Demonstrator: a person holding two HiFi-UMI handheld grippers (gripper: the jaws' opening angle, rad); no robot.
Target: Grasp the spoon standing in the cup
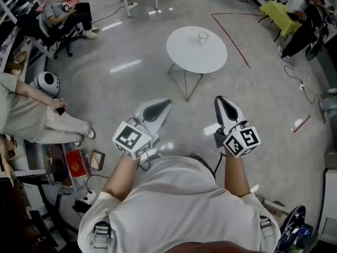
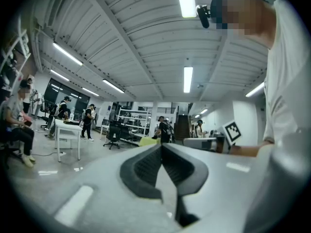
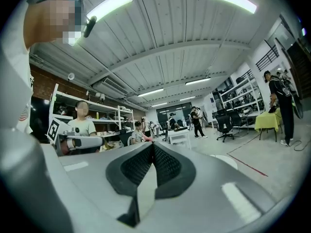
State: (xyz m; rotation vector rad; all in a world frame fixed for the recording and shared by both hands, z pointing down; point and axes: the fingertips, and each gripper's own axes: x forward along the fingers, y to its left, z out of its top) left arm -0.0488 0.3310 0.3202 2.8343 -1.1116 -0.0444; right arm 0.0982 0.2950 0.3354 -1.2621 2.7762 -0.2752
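Note:
A small clear cup stands near the far edge of a round white table on thin metal legs. The spoon in it is too small to make out. I hold both grippers close to my body, well short of the table and above bare floor. My left gripper points up and to the right, with its jaws closed tip to tip and nothing between them. My right gripper points straight ahead, also shut and empty. The cup shows in neither gripper view.
A seated person and a red box are at the left. Another person sits in an office chair at the top left. A red floor line runs past the table's right side, and a yellow-green covered table stands at the top right.

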